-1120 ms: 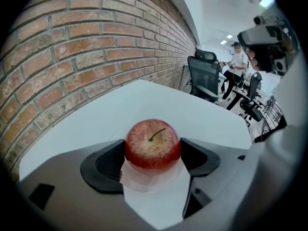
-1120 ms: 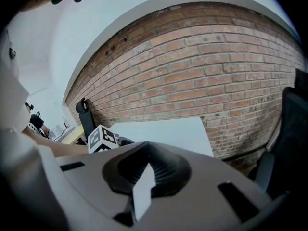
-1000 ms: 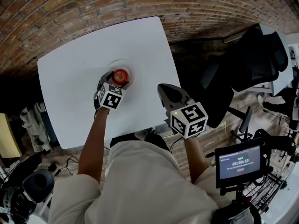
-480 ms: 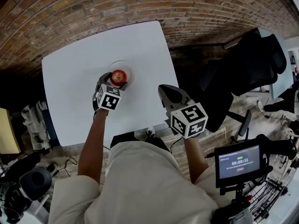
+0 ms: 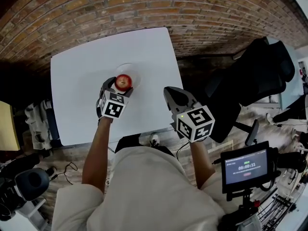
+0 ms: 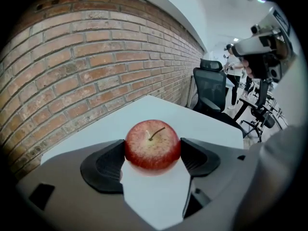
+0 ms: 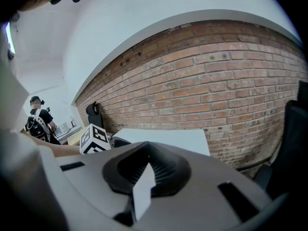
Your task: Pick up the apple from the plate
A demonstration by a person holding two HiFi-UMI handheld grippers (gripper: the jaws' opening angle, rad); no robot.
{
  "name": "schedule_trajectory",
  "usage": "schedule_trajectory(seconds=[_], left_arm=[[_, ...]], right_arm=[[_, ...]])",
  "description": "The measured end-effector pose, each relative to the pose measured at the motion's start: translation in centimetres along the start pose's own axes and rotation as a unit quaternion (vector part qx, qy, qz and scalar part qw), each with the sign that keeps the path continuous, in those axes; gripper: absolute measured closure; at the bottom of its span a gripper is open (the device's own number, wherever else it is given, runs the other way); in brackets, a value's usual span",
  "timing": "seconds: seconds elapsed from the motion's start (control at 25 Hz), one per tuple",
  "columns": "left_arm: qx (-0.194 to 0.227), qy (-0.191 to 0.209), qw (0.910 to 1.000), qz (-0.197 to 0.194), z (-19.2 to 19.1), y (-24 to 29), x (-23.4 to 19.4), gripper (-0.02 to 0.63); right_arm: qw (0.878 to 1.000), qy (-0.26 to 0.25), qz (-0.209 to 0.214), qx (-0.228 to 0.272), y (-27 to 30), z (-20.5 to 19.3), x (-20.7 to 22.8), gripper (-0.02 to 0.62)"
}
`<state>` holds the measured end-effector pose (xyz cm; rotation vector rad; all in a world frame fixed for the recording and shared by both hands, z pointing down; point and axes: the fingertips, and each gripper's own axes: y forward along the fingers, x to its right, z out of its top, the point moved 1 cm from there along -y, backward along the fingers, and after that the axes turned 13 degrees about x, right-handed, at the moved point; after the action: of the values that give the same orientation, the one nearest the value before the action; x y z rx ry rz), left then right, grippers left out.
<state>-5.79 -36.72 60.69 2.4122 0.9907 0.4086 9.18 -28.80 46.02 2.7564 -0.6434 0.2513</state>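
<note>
Fingers (image 6: pixel 103 165) of left gripper (image 6: pixel 153 154) clamped on apple (image 6: pixel 152 145) at plate's (image 5: pixel 135 71) near rim; lifted or not, cannot tell. Right gripper (image 7: pixel 143 179) closed, empty.
Risk: grip sits on round, smooth flanks only; tilt or jerk could roll apple out onto table (image 5: pixel 82 95).

Premises: an office-type workroom fitted out as a recording lab. An exposed brick wall (image 5: pixel 144 8) runs along one side, with pale plaster above it in the gripper views. The floor (image 5: pixel 72 153) is wood plank. A plain white table (image 5: pixel 77 105) stands close to the brick, and a black high-backed office chair (image 5: pixel 255 76) stands near its right side. A small screen (image 5: pixel 246 166) showing a timer readout is mounted on a black stand (image 5: pixel 279 201). Loose cables (image 5: pixel 67 170) lie on the floor beside dark equipment (image 5: pixel 24 186). In the right gripper view a person (image 7: pixel 38 119) stands far off among more furniture.
</note>
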Motion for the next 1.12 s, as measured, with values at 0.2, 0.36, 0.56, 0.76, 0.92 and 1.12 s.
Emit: schedule_trajectory(seconds=[0.2,0.36,0.56,0.76,0.92,1.12], left_arm=[[0.016,0.003,0.9998,0.009,1.3,-1.5,0.9,0.236],[0.036,-0.001,0.9993,0.015,2.6,-2.9,1.5,0.236],[0.065,-0.005,0.9975,0.026,4.5,-4.9,1.8,0.238],[0.094,-0.004,0.9946,0.042,6.1,-7.3,1.6,0.238],[0.117,-0.003,0.9915,0.057,7.6,-9.4,1.4,0.238],[0.147,-0.001,0.9868,0.069,9.4,-12.1,1.9,0.238]], right_arm=[[1.0,-0.009,0.008,0.01,-0.9,0.8,-0.3,0.592],[1.0,-0.017,0.014,0.017,-1.3,1.3,-0.6,0.592],[0.999,-0.027,0.027,0.025,-1.4,1.9,-1.5,0.592],[0.998,-0.042,0.043,0.035,-1.6,2.8,-2.6,0.592],[0.996,-0.056,0.051,0.043,-1.6,3.6,-3.2,0.592],[0.994,-0.072,0.058,0.052,-2.0,4.6,-4.2,0.592]])
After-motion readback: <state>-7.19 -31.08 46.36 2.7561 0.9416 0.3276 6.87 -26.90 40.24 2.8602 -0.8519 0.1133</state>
